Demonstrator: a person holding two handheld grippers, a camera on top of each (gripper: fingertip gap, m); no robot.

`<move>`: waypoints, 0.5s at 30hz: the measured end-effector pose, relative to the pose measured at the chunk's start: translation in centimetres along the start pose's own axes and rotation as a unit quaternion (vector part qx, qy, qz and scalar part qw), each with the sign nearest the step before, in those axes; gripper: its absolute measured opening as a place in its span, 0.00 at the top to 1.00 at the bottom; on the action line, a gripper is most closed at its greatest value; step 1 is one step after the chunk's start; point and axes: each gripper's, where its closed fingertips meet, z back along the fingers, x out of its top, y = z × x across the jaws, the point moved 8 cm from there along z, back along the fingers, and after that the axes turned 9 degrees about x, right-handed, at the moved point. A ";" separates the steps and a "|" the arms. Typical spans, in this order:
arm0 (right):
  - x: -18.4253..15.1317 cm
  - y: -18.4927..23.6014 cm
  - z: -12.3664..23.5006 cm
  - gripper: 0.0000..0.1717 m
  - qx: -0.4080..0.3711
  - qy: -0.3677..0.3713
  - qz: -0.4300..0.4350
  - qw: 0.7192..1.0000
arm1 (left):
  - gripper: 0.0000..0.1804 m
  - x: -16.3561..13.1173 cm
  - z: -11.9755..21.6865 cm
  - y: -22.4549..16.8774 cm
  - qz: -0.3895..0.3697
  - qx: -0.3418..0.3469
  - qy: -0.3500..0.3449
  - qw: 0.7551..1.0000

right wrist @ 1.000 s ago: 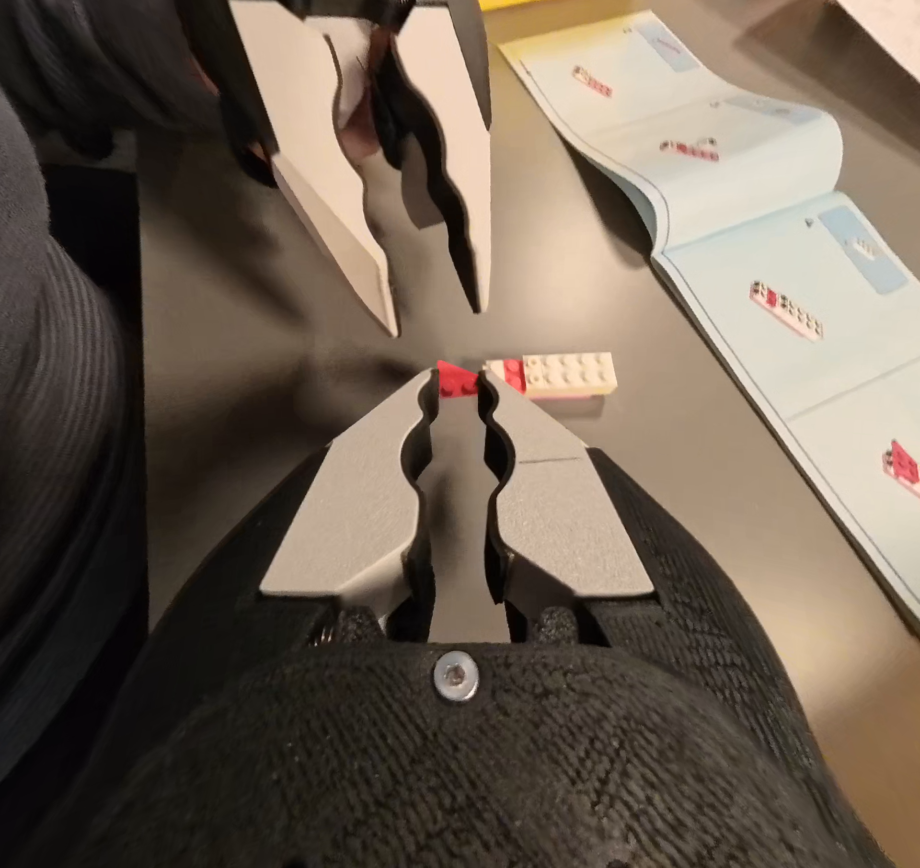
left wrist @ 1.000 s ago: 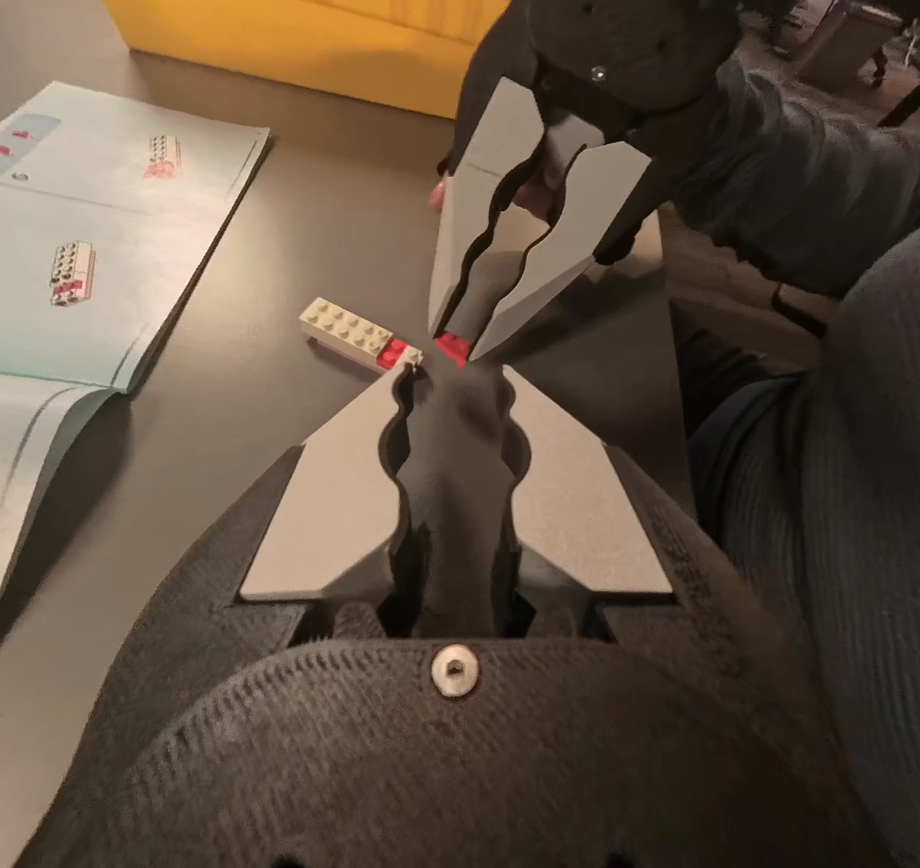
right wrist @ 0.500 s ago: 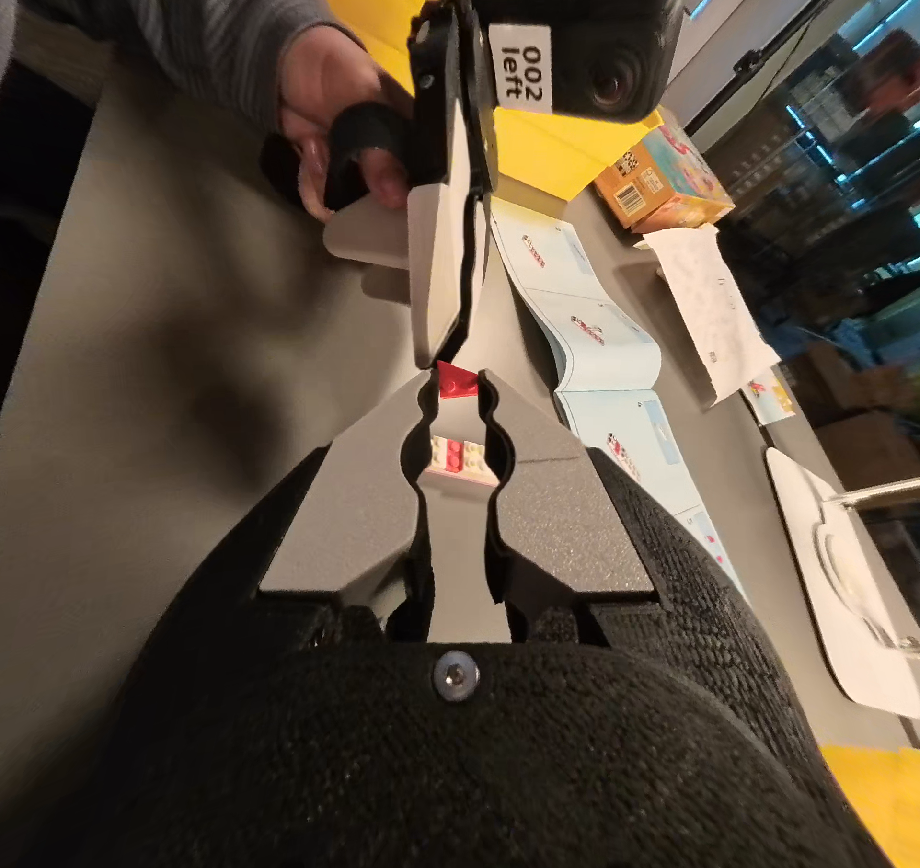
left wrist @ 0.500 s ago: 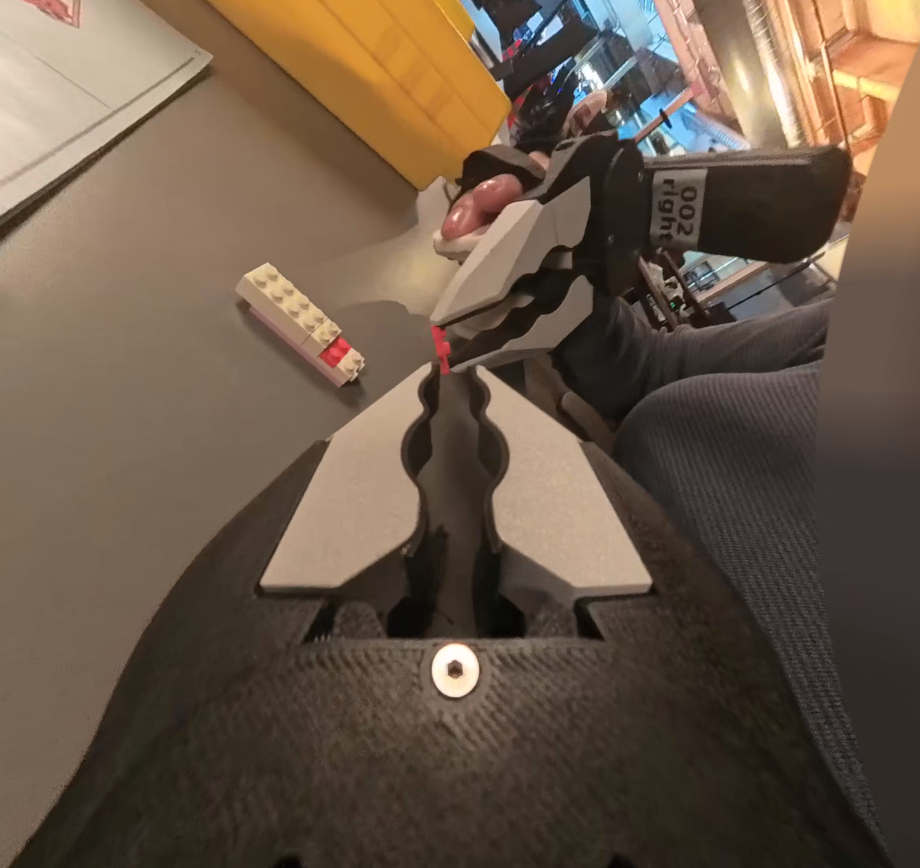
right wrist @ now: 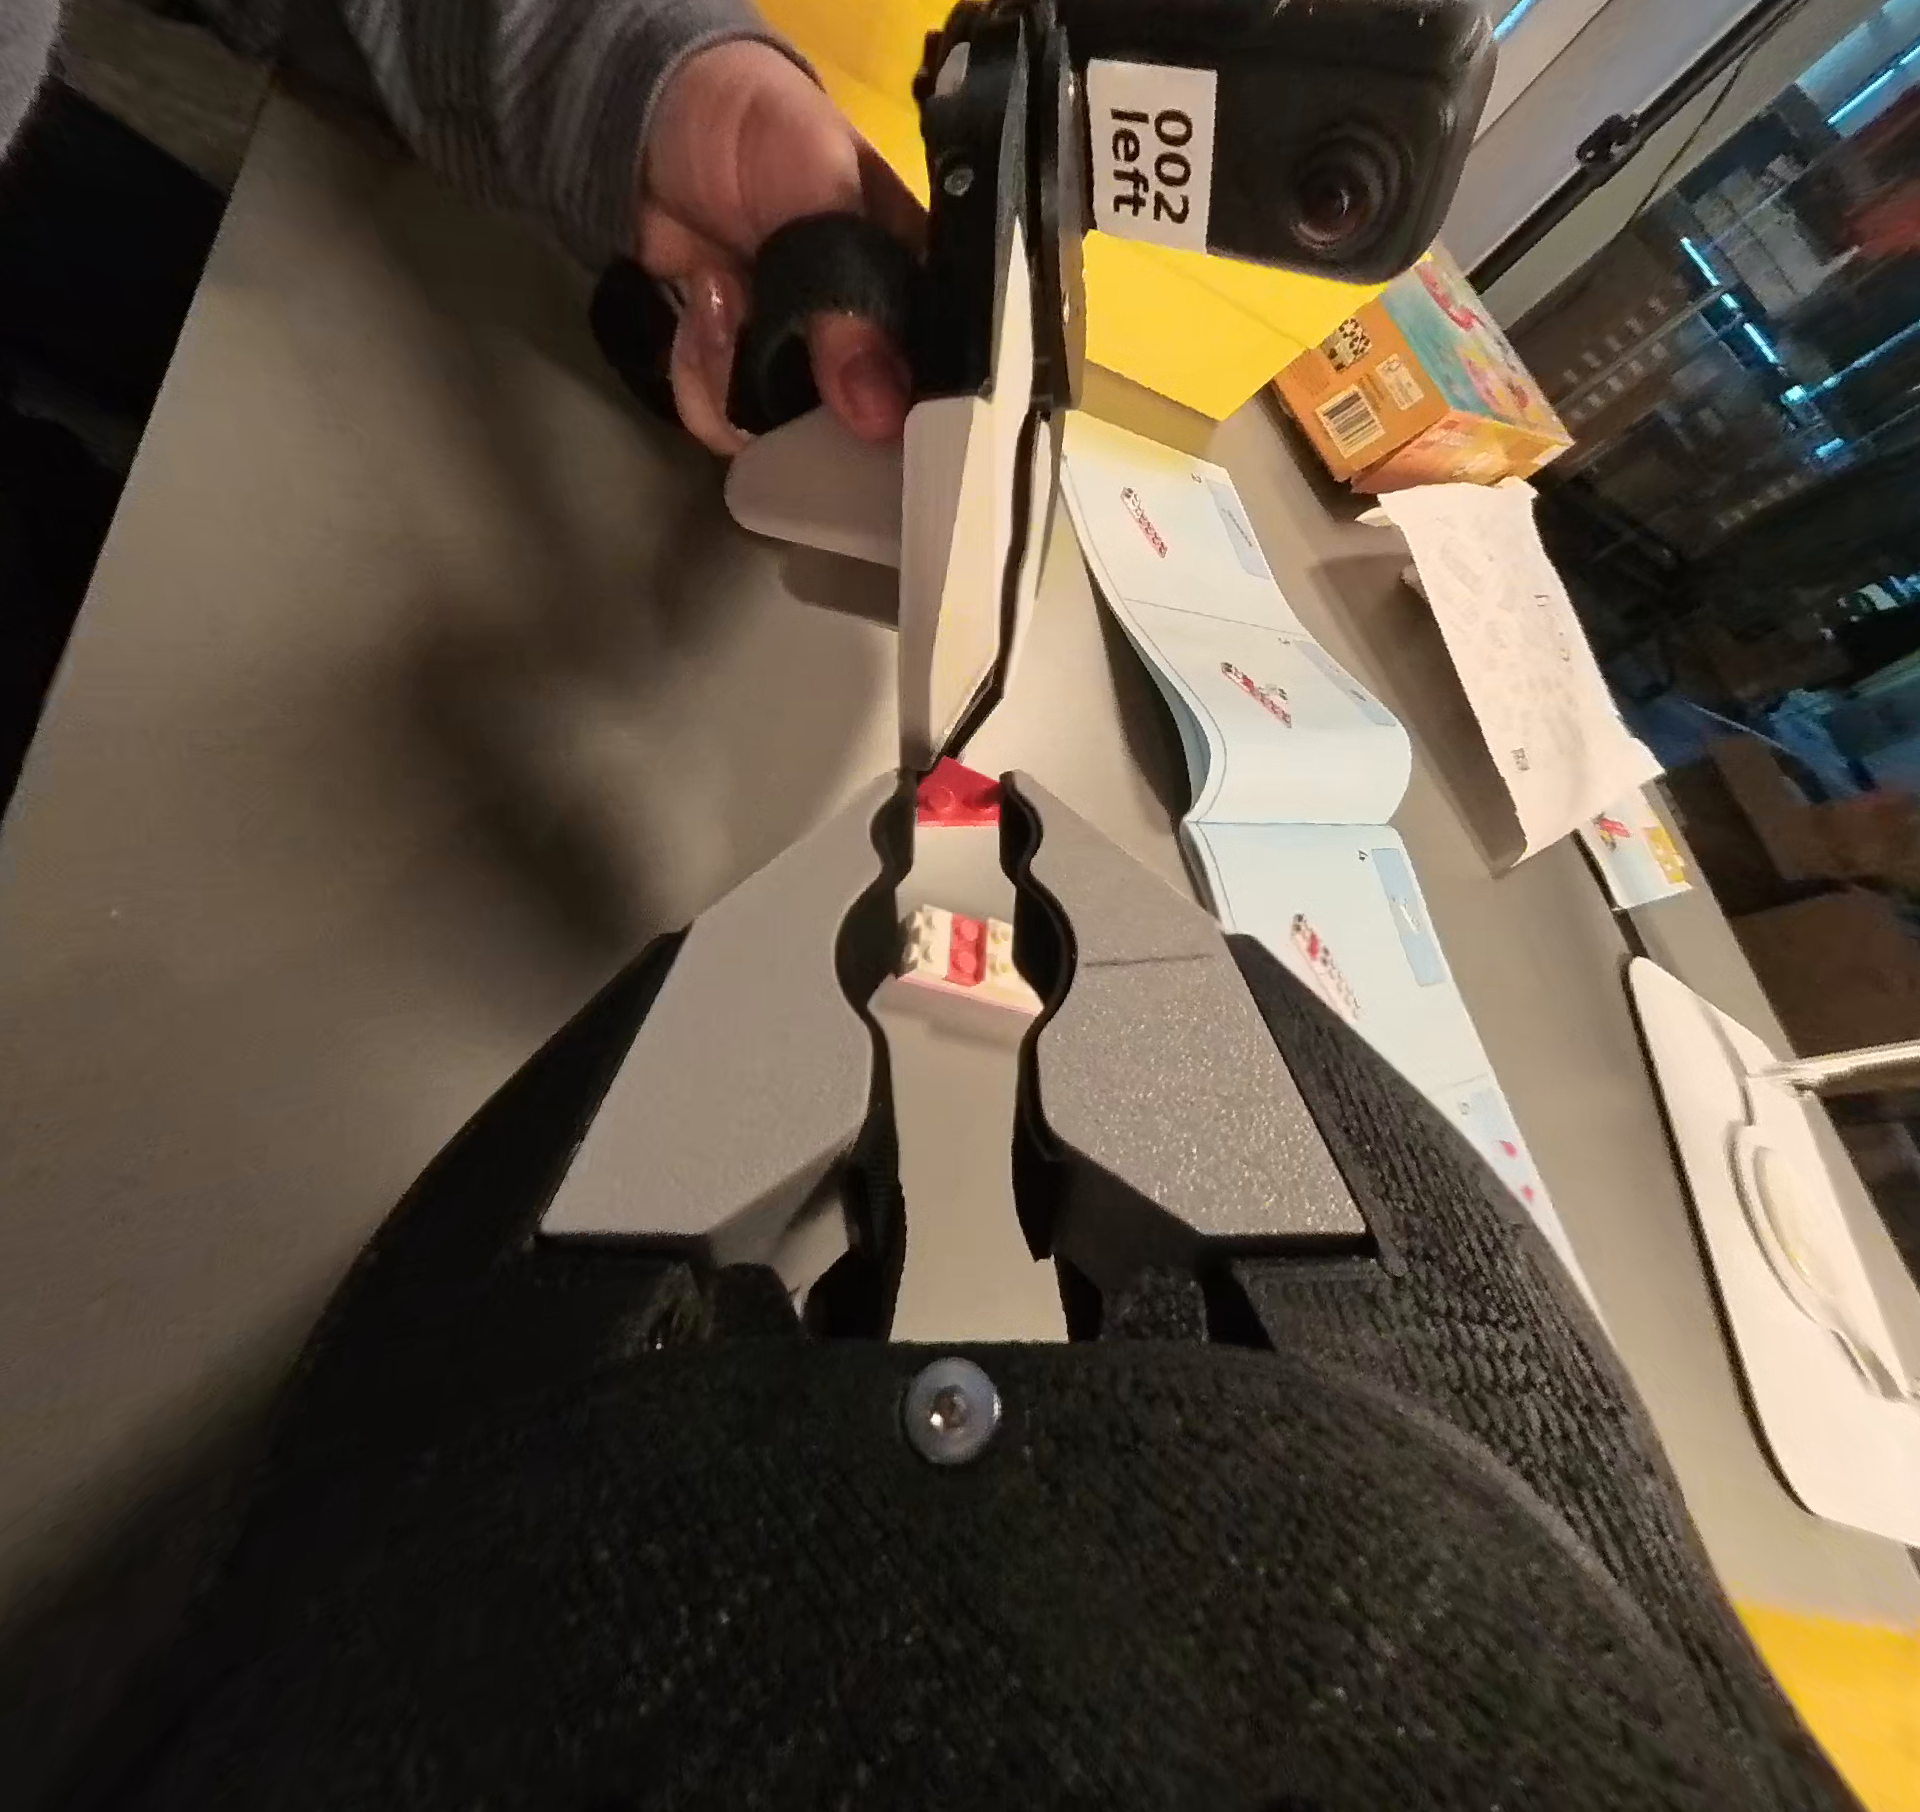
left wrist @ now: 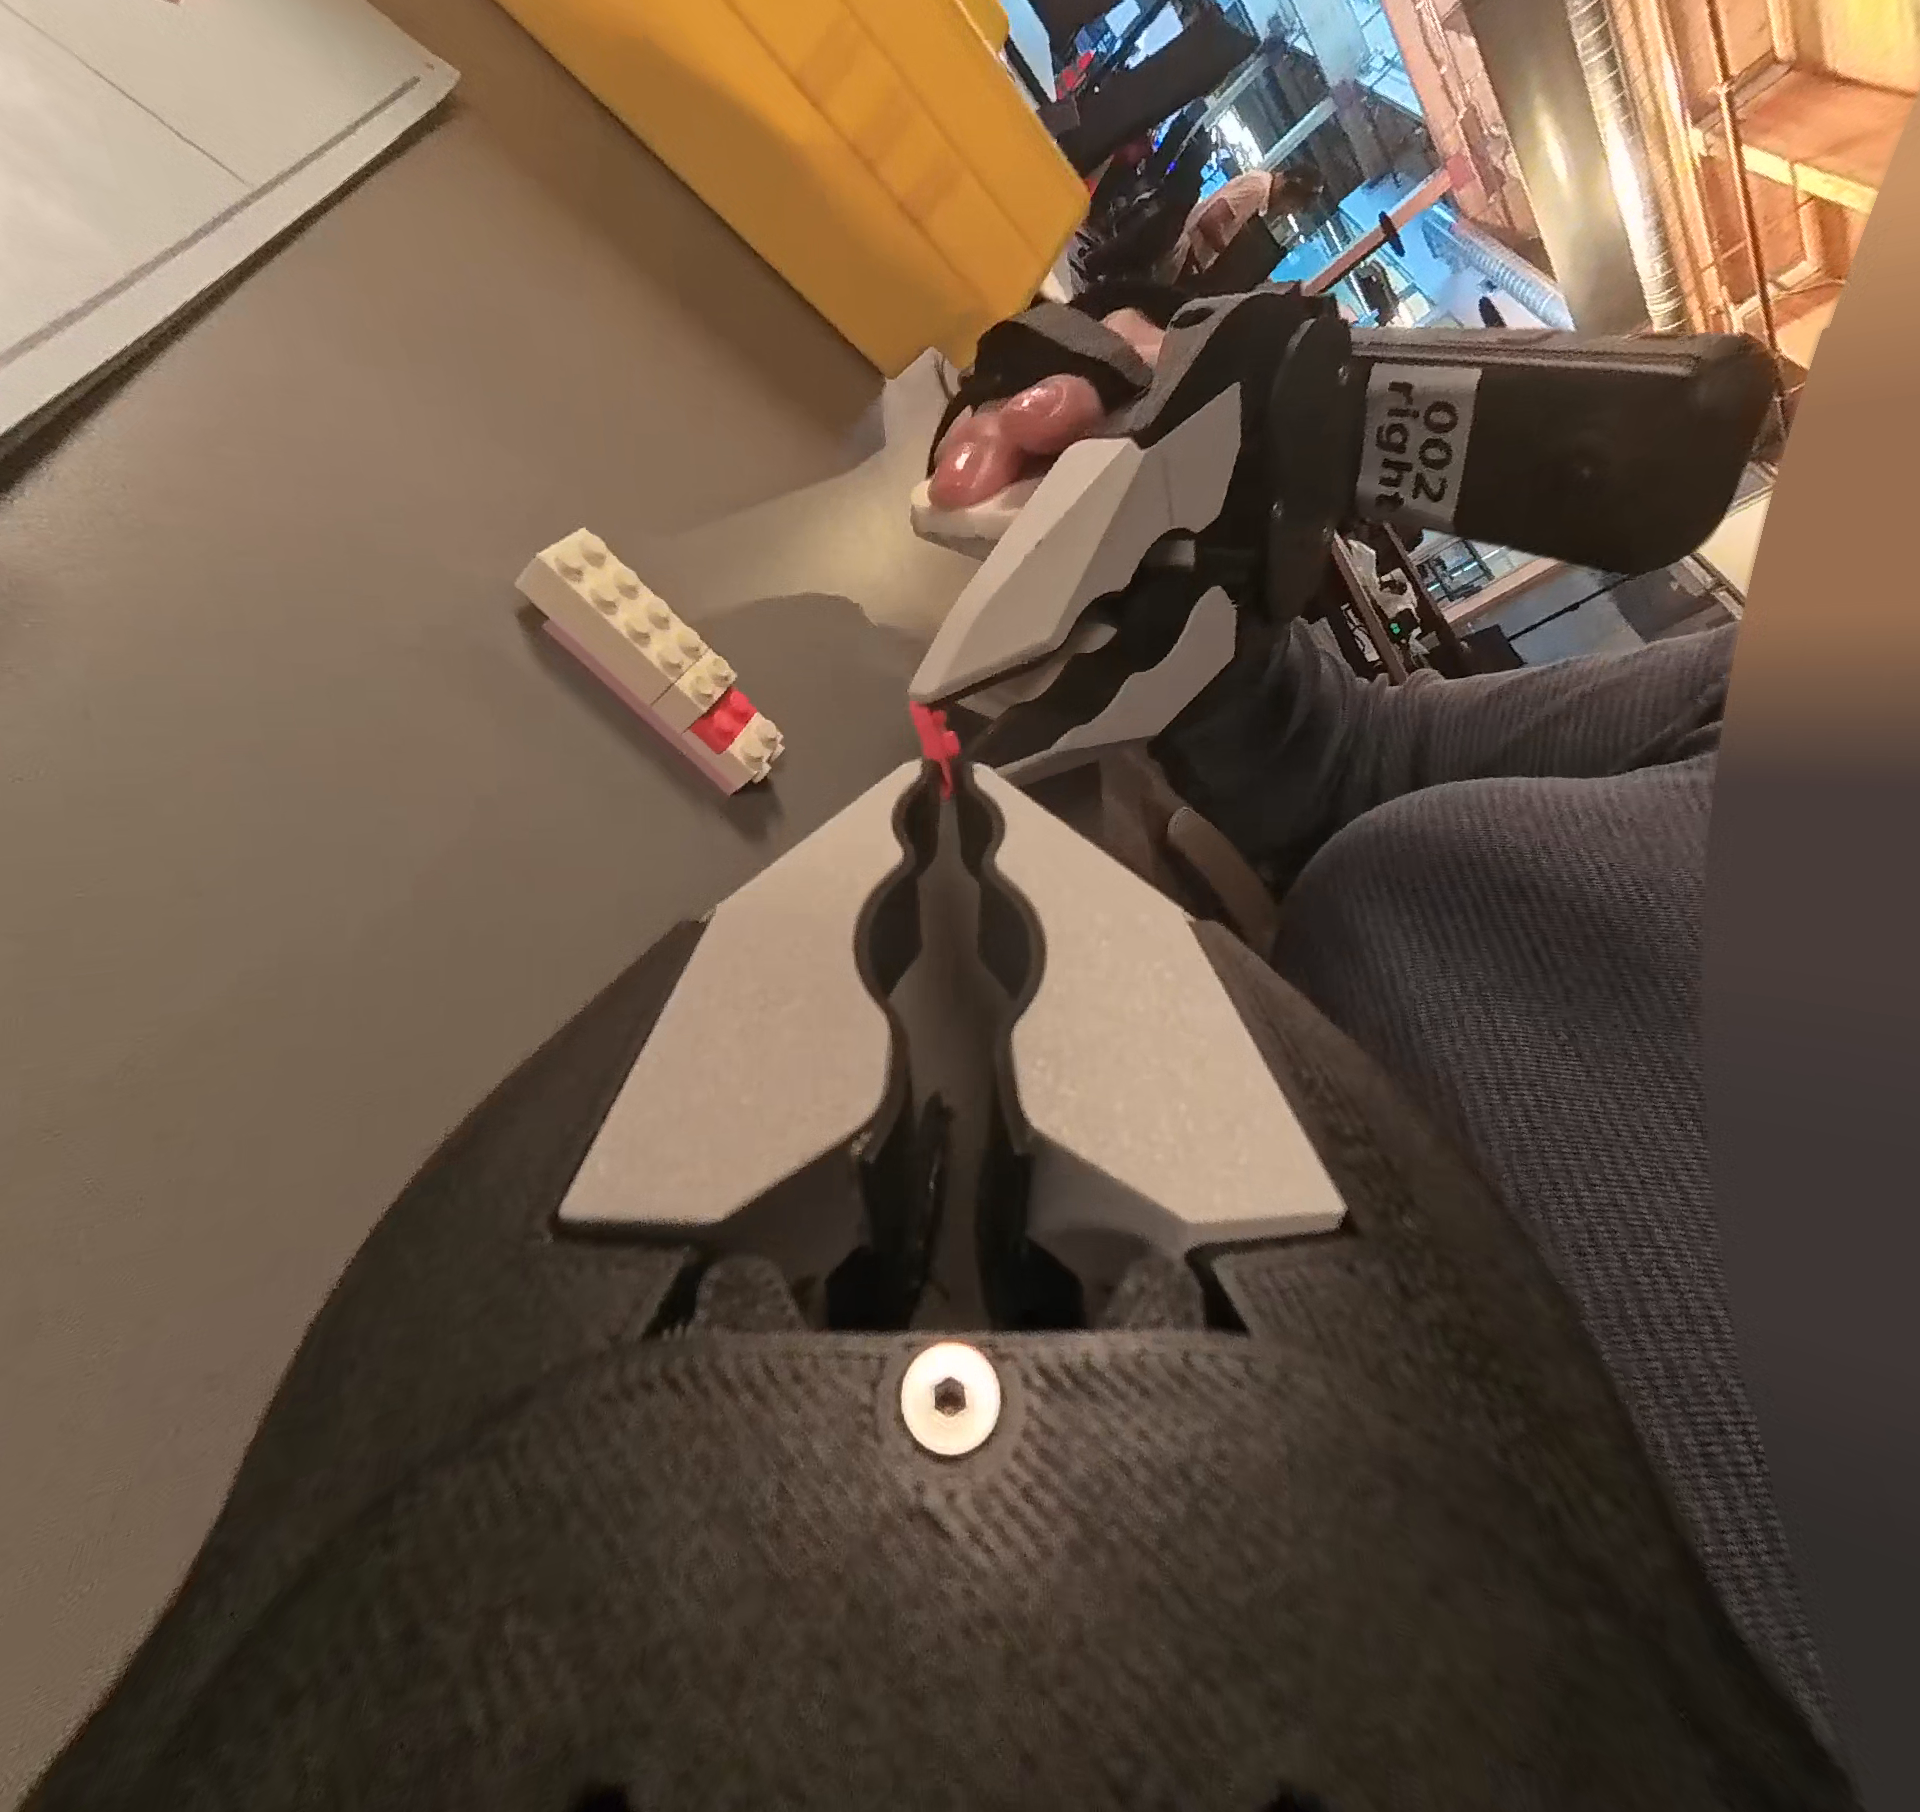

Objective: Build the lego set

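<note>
My right gripper [right wrist: 956, 788] is shut on a small red plate [right wrist: 956, 798], held by its two sides above the grey table [right wrist: 416, 723]. My left gripper [left wrist: 943, 777] meets it tip to tip and is shut on the same red plate [left wrist: 935, 739], pinching its thin edge. In the right wrist view the left gripper's fingers [right wrist: 951, 619] come down onto the plate's far corner. In the left wrist view the right gripper [left wrist: 940, 713] reaches in from the right. A white brick assembly with a red piece and a pink base [left wrist: 634, 619] lies on the table, left of both grippers.
A yellow bin [left wrist: 831, 100] stands at the back. An open instruction booklet [right wrist: 1299, 744] lies beside the assembly. A colourful cardboard box [right wrist: 1413, 380], a paper sheet [right wrist: 1507, 640] and a white tray [right wrist: 1766, 1243] sit farther right. A person's leg [left wrist: 1558, 931] is at the table's edge.
My left gripper's jaws closed from open onto the red plate that the right gripper kept holding. Both grippers rose and tilted up from the table. The assembly stayed put.
</note>
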 end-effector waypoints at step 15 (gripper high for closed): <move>-5.2 -3.7 -2.1 0.45 0.138 0.058 -0.219 0.964 | 0.99 0.1 0.2 1.6 0.035 0.042 0.008 0.998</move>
